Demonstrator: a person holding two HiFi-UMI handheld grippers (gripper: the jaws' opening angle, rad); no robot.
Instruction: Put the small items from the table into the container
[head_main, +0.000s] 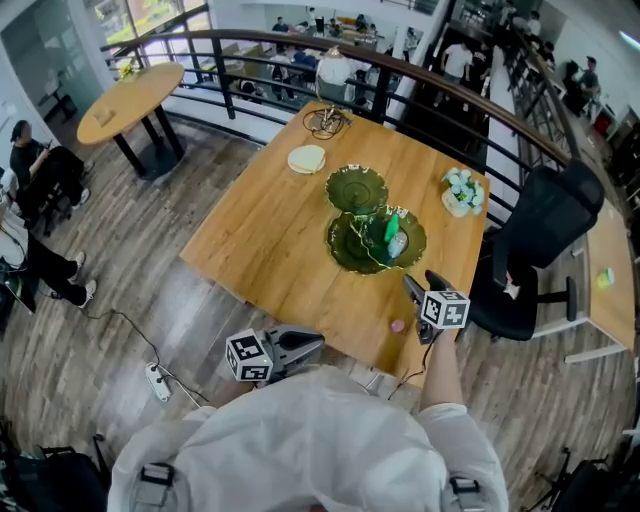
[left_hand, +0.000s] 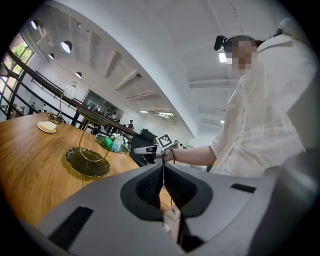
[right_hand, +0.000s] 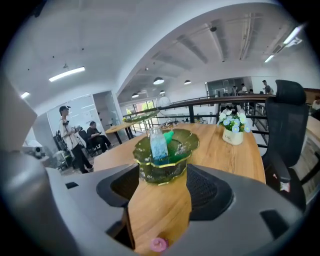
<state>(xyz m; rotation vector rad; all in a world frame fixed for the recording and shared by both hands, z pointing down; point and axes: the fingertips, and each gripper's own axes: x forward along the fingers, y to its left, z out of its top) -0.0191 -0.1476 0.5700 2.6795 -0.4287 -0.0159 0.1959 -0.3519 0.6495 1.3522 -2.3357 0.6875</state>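
A small pink item (head_main: 397, 325) lies on the wooden table (head_main: 270, 240) near its front edge; in the right gripper view the pink item (right_hand: 158, 244) sits low between the jaws. My right gripper (head_main: 408, 282) is open just right of it and points at the green tiered dish (head_main: 375, 242). That dish (right_hand: 165, 155) holds a clear bottle of blue beads (right_hand: 158, 144) and a green item (right_hand: 169, 136). My left gripper (head_main: 318, 343) is shut and empty, off the table's front edge. From the left gripper (left_hand: 162, 167) I see the right gripper (left_hand: 150, 148) over the table.
A white round dish (head_main: 307, 159) and a wire stand (head_main: 326, 122) sit at the table's far end. A flower pot (head_main: 462, 192) stands at the right edge. A black office chair (head_main: 530, 250) is beside the table on the right; a railing (head_main: 400, 70) runs behind.
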